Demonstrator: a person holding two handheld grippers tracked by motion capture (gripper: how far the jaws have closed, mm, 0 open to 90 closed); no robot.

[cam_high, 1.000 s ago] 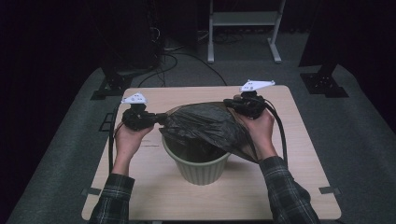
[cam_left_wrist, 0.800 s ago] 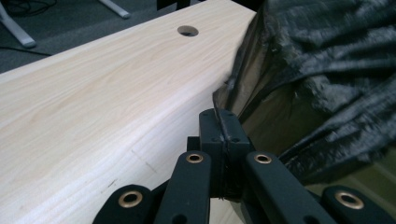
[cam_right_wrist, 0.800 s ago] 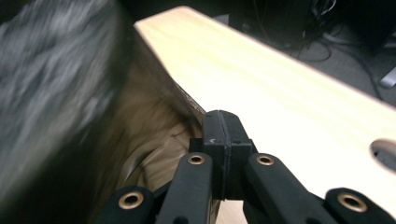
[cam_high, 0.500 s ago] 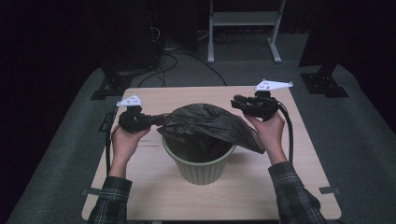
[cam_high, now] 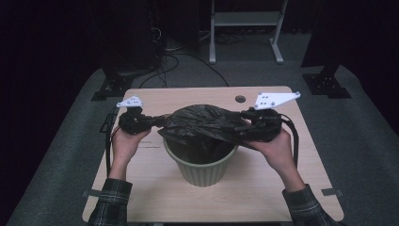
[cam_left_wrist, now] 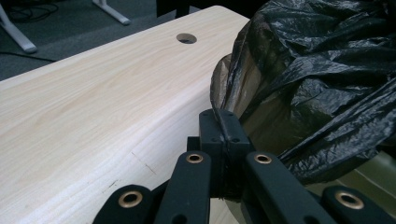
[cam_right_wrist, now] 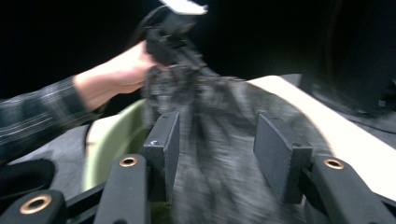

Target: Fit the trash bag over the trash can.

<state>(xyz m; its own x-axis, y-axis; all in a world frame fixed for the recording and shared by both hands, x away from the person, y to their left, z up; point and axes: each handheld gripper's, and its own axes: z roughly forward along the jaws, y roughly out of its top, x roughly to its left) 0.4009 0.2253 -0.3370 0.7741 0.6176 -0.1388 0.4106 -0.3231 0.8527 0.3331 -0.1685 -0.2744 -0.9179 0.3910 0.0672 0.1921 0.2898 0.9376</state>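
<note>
In the left gripper view the two black jaws stand pressed together at the lower middle of the frame, pinching a fold at the edge of the crinkled black plastic bin bag (cam_left_wrist: pixel 322 79), which billows across the right half of that frame. In the right gripper view the two flat black pads (cam_right_wrist: pixel 166 144) stand well apart at the middle of the frame; these jaws have just been opening. The bag lies blurred between and beyond them, and neither pad looks pressed on it, so this gripper seems to have let go.

In the high view the left gripper (cam_high: pixel 157 121) sits left of centre and the right gripper (cam_high: pixel 244 121) right of centre, each held in a hand rising from the bottom of the frame in a plaid sleeve. The bag is stretched between them, draped over the mouth of the round pale green plastic waste bin (cam_high: pixel 204 170), which stands at the middle of the pale wooden table (cam_high: pixel 141 188). Its left edge is lifted clear of the rim, while its right side hangs loosely over it.

This looks like lining the bin: the bag is spread on top but not yet folded over the rim. Next, the right gripper probably needs a fresh hold on the bag's free edge, to draw it outward and down past the rim while the left keeps its pinch.
</note>
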